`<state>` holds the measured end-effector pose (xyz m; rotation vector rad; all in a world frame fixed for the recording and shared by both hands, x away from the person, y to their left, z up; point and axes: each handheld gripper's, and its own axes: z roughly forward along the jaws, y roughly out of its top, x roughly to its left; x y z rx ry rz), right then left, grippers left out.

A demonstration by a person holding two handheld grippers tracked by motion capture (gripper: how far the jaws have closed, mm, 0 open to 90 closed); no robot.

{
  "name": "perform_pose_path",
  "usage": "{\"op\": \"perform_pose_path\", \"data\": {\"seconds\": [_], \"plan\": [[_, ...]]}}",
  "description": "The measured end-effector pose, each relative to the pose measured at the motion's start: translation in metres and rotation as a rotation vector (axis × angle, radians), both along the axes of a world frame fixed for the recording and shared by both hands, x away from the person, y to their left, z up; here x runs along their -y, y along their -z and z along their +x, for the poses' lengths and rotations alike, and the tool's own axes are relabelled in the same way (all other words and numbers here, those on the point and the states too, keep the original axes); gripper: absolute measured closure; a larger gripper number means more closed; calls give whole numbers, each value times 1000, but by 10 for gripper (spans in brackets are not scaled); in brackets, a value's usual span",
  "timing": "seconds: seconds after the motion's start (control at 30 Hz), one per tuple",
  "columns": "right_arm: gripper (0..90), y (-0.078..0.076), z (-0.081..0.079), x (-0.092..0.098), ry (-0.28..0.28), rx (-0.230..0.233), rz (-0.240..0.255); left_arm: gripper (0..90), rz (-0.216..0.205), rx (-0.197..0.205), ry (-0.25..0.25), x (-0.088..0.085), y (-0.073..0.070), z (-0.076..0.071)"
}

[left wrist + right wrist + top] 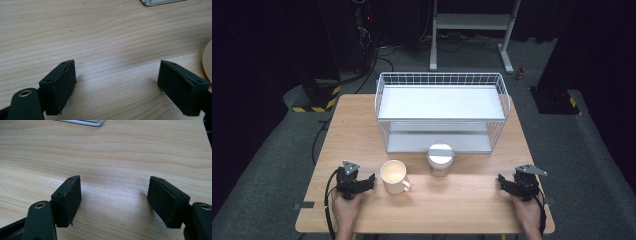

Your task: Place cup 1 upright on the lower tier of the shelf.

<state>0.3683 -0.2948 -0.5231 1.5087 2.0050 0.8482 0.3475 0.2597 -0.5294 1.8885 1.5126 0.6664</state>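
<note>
A cream mug (394, 176) with its handle toward the front right stands on the wooden table (462, 200), and a clear jar with a grey lid (440, 159) stands just right of it. My left gripper (362, 181) rests near the front left, a little left of the mug, open with bare wood between its pads (61, 86); the mug's rim (208, 62) shows at the right edge of the left gripper view. My right gripper (507, 183) rests near the front right corner, open too, with nothing between its pads (68, 200).
A white wire two-shelf rack (441, 112) stands at the back middle of the table; its base corner (85, 122) shows in the right gripper view. The floor around holds black stands, cables and a grey metal frame (472, 30).
</note>
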Motion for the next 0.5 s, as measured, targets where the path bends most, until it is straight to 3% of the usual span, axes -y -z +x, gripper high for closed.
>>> {"op": "perform_pose_path", "data": {"seconds": [0.37, 0.5], "plan": [[192, 0, 0, -1, -23, -17, -1, 163, 0, 1, -2, -1, 0, 0], [196, 0, -4, -2, -34, -1, 3, 164, 0, 0, -2, -1, 0, 0]]}}
